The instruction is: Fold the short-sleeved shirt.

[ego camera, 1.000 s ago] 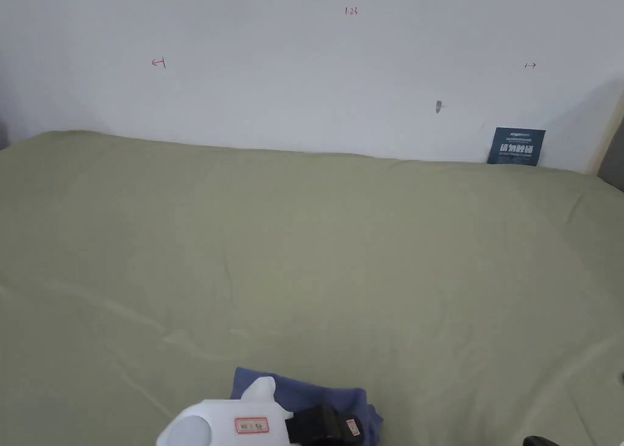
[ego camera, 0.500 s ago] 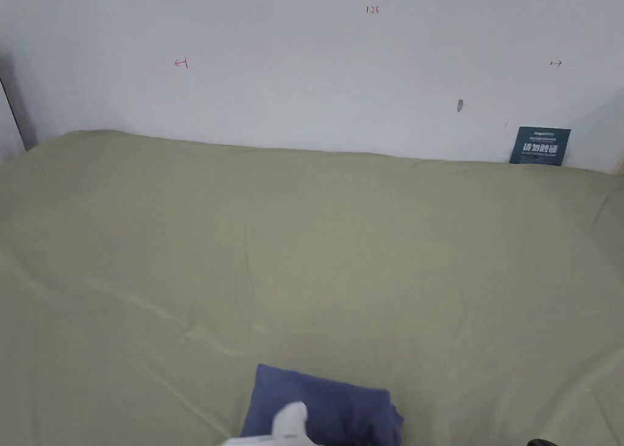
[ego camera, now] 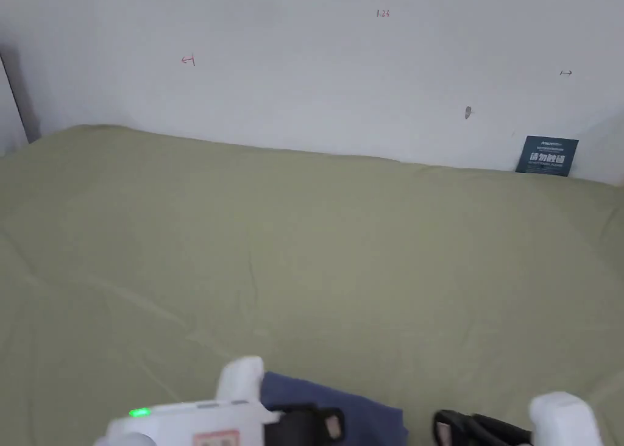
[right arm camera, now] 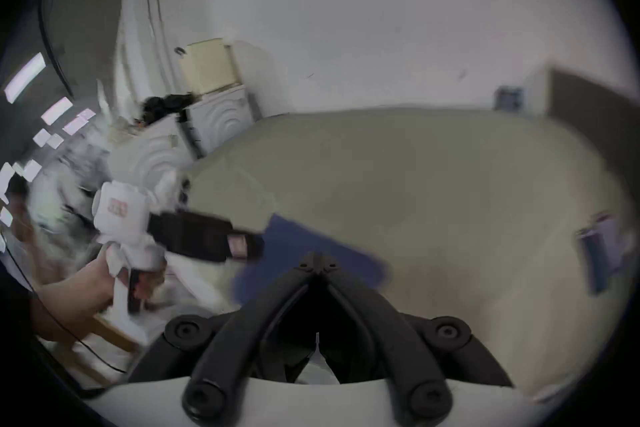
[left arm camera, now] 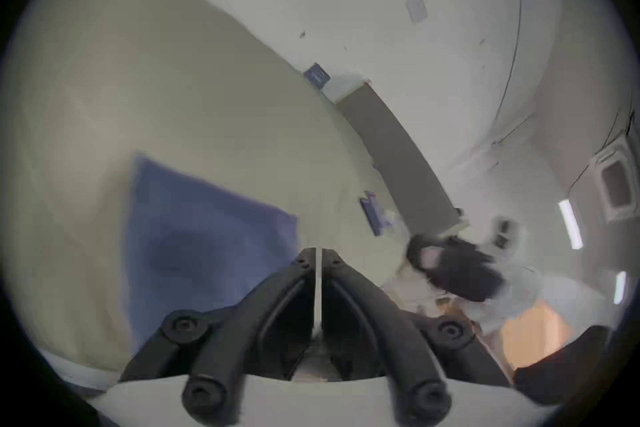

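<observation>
Your blue shirt (ego camera: pixel 341 407) lies as a compact folded rectangle near the front edge of the green bed (ego camera: pixel 304 252), so the folding looks finished. Your left tongs (left arm camera: pixel 318 256) have their jaws nearly together with nothing between them, held above the shirt's near edge. Your right tongs (right arm camera: pixel 317 261), jaws together and empty, hover just beside it, probably having let go.

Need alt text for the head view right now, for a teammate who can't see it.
A folded blue shirt lies at the near edge of a green sheet. The left gripper is over the shirt and the right gripper is just beside it. A white wall is behind.
</observation>
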